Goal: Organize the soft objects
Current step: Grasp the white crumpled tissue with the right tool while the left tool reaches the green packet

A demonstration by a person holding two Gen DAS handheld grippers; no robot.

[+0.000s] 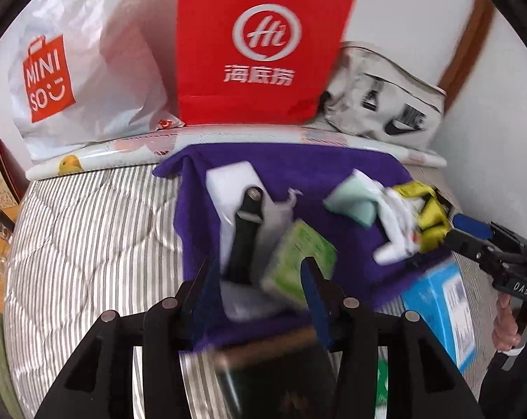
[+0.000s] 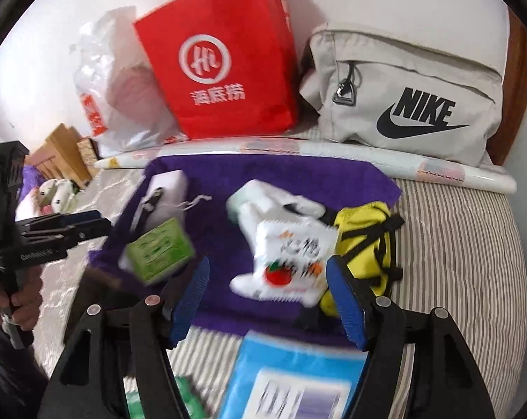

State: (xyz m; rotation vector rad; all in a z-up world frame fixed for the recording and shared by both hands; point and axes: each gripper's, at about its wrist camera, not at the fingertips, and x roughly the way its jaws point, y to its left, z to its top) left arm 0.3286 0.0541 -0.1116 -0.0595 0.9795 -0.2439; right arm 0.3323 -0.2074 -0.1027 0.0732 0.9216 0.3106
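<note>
Both tools, left [image 1: 260, 276] and right [image 2: 267, 300], released above the purple towel [image 2: 214, 241].

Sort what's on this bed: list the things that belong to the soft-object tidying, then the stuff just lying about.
Job:
purple towel
white sponge block
green packet
white snack packet
yellow pouch
mint-green sponge

Lying about:
red paper bag
grey Nike bag
Miniso bag
blue box

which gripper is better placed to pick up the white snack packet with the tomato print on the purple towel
Right. The right gripper stands open with the white snack packet with the tomato print just ahead between its blue fingers. The left gripper faces the green box on the purple towel, off to the side.
</note>
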